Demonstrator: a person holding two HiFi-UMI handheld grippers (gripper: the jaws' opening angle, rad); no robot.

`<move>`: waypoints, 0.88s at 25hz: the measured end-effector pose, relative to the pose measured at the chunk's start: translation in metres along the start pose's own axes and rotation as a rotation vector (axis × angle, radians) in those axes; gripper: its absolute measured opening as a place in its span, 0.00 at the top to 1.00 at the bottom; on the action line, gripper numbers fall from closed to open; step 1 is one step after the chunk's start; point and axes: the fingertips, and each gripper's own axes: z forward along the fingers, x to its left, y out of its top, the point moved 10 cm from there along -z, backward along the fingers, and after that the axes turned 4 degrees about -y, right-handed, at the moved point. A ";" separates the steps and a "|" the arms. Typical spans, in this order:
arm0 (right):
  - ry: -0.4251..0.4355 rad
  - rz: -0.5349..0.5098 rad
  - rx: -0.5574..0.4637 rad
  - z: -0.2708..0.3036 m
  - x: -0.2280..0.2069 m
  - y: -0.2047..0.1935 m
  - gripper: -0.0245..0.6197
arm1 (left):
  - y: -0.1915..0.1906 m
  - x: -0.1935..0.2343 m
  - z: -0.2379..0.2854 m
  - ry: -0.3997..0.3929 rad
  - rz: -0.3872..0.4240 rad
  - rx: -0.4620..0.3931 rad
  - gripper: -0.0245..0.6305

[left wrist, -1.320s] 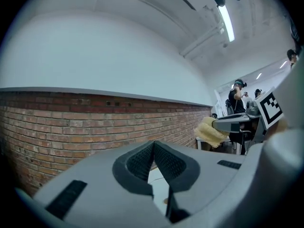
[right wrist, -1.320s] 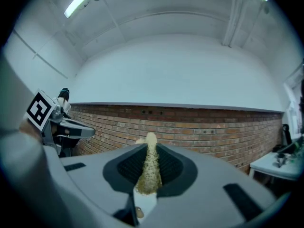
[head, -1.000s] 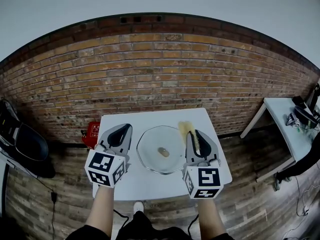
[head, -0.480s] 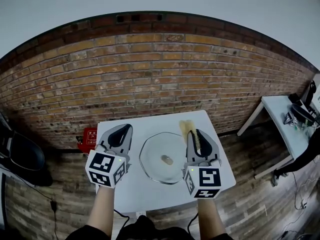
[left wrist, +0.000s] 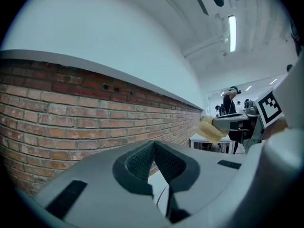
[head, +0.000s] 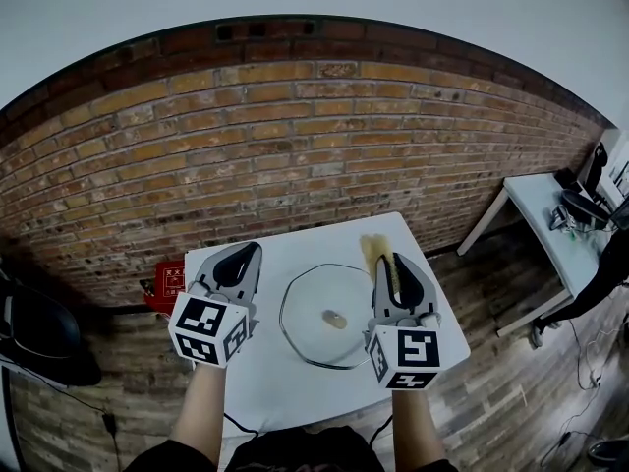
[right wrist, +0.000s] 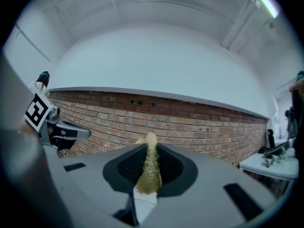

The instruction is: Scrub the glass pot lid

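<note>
A round glass pot lid (head: 328, 315) with a small knob lies flat on the white table (head: 265, 382) in the head view. My left gripper (head: 245, 254) hovers left of the lid, shut with nothing between its pads (left wrist: 142, 161). My right gripper (head: 392, 261) hangs at the lid's right edge, shut on a yellow scrub sponge (head: 376, 253) that sticks out past the jaw tips. In the right gripper view the sponge (right wrist: 150, 170) stands pinched between the pads. The left gripper view shows the sponge (left wrist: 208, 128) far off at the right.
A brick wall (head: 295, 155) rises behind the table. A red box (head: 163, 285) sits on the floor at the table's left. Another white table (head: 560, 214) with dark items stands at the right, with a person beside it.
The head view has shifted, so the table and lid sit slightly lower and to the right. Both grippers keep their places beside the lid, the right one holding the sponge throughout.
</note>
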 end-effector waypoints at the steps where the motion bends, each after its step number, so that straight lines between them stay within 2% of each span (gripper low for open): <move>1: -0.006 -0.002 0.000 0.001 0.000 0.001 0.87 | 0.000 0.002 0.002 -0.006 -0.004 -0.001 0.95; 10: -0.023 -0.005 0.016 0.006 -0.011 -0.004 0.87 | -0.006 0.000 0.016 -0.023 -0.016 0.009 0.95; 22: 0.078 0.010 0.001 0.029 -0.036 -0.009 0.87 | 0.001 -0.017 0.027 0.069 0.007 0.024 0.95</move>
